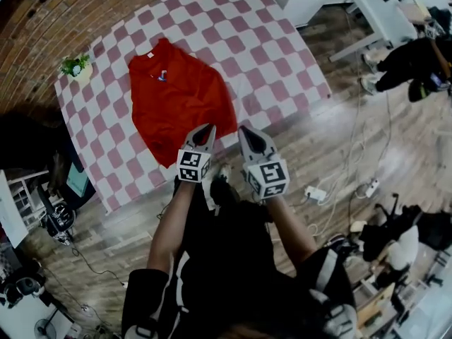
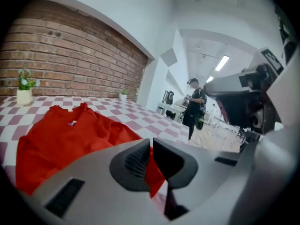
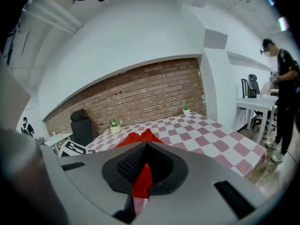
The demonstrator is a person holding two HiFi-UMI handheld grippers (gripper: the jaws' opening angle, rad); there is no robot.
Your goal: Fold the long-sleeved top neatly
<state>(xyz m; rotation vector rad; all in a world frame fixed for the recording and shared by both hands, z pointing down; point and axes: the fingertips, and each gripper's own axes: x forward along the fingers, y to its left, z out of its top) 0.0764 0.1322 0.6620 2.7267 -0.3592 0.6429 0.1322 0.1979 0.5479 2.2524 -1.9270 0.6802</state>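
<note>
The top [image 1: 180,94] is red, the tablecloth [image 1: 268,41] pink-and-white checked, the brick wall [image 1: 42,20] red-brown.

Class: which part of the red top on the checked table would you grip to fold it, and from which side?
Grip the bottom hem, coming from the near edge of the table. The red top lies spread with its collar far and hem nearest, so that thin edge pinches easily. The left tongs and right tongs are shut on it there.
</note>
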